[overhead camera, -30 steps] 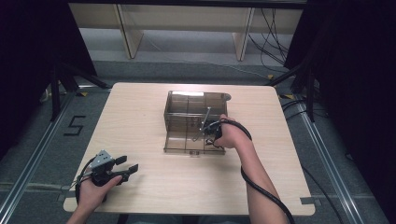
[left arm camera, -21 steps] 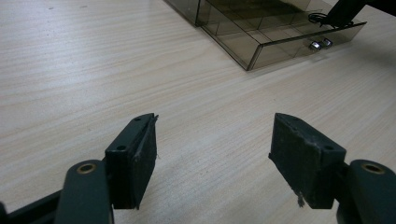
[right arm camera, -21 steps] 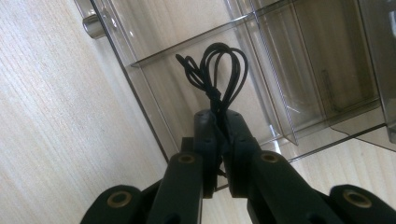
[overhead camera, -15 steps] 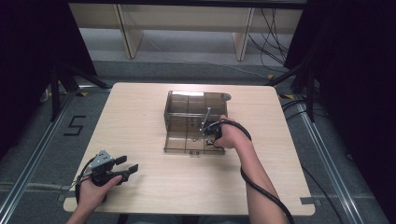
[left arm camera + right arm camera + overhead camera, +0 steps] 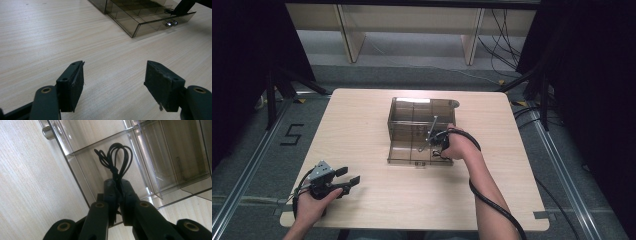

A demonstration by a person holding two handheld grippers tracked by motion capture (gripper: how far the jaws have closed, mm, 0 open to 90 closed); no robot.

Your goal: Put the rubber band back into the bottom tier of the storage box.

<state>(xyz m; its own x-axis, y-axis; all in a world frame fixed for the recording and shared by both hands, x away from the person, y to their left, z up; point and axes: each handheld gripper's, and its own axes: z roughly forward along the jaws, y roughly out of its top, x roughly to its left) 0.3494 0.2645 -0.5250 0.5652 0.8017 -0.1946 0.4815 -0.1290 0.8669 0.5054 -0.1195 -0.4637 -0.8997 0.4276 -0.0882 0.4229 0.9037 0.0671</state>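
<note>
A smoky see-through drawer box (image 5: 422, 111) stands mid-table with its bottom drawer (image 5: 404, 152) pulled out toward me. My right gripper (image 5: 435, 141) hangs over the drawer's right end, shut on a small looped bundle of black cord (image 5: 115, 157). In the right gripper view the loops hang over a drawer compartment (image 5: 85, 170) just inside the front wall, near a metal knob (image 5: 47, 132). My left gripper (image 5: 348, 177) rests open near the table's front left corner, its pads (image 5: 75, 80) wide apart with bare wood between them. The left gripper view shows the drawer (image 5: 150, 22) farther off.
The light wooden table (image 5: 362, 125) has open surface left of the box and in front of it. Two metal knobs (image 5: 171, 23) stick out of the drawer front. The right forearm and its cable (image 5: 492, 200) cross the table's front right.
</note>
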